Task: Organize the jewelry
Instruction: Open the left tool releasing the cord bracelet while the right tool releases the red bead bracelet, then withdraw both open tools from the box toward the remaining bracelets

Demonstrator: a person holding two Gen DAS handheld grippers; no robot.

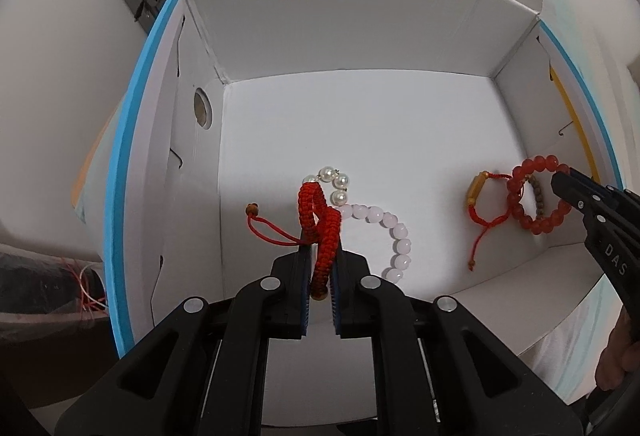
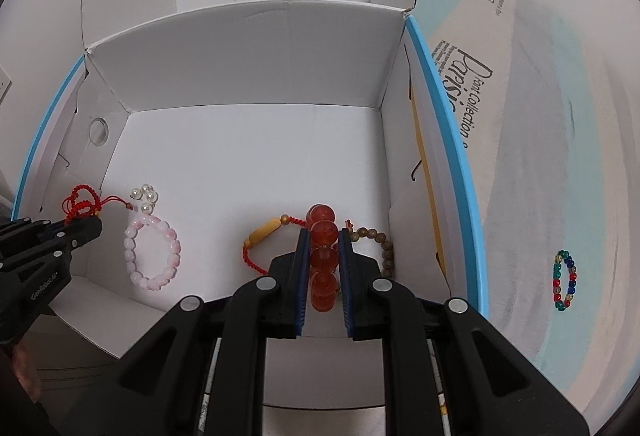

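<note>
Left wrist view: left gripper (image 1: 320, 268) clamps braid (image 1: 320, 232) over box (image 1: 360, 31), pearls (image 1: 334, 181) at 12 o'clock. Right gripper (image 2: 323, 268) clamps red beads (image 2: 323, 260). Risk: cord (image 2: 256, 256) at 9 o'clock snags on release; mixed beads (image 2: 564, 280) outside, 3 o'clock.

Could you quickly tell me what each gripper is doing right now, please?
Left gripper: closed on the red braided bracelet.
Right gripper: closed on the red bead bracelet.
</note>
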